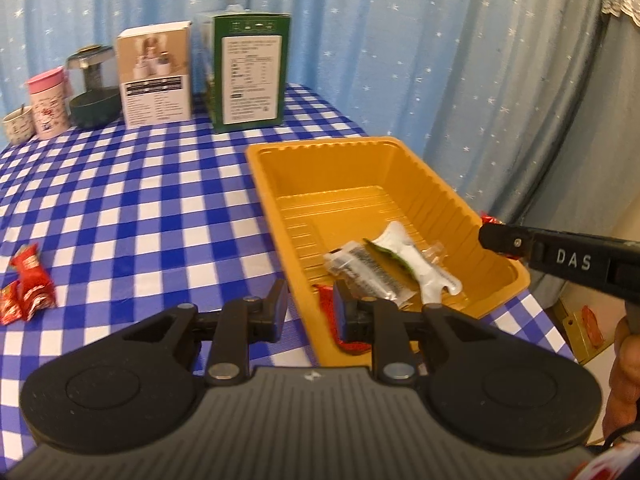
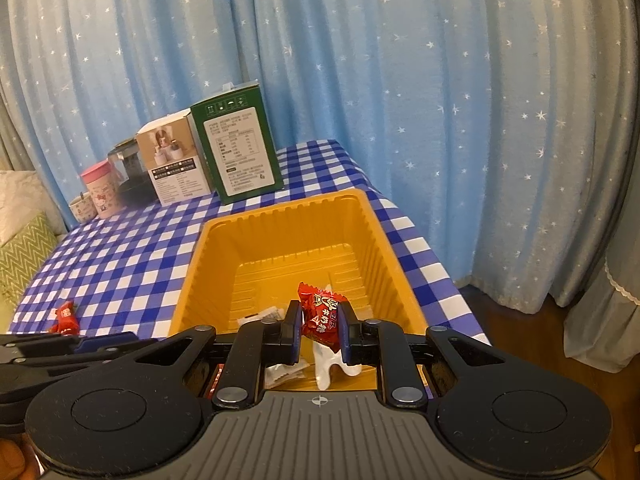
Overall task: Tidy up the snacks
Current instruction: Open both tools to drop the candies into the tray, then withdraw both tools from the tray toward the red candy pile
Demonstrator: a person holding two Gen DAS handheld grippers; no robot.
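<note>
My right gripper (image 2: 319, 330) pinches a crinkled red candy wrapper (image 2: 320, 316) over the ribbed yellow plastic tray (image 2: 224, 240). My left gripper (image 1: 310, 308) stands empty, jaws slightly parted, at the tray's near rim; clear and white packets (image 1: 384, 268) lie just ahead inside, boxes (image 1: 248, 72) beyond.

1. The left gripper (image 1: 310, 306) fills the lower part of the left wrist view, pointing downward; a narrow gap shows between its fingers (image 1: 276, 308), with nothing pinched.
2. The right gripper (image 2: 320, 330) points downward at lower centre of its view, fingers (image 2: 294, 330) clamped on a red wrapper (image 2: 322, 314).
3. A hand (image 1: 624, 380) shows at the right edge.
</note>
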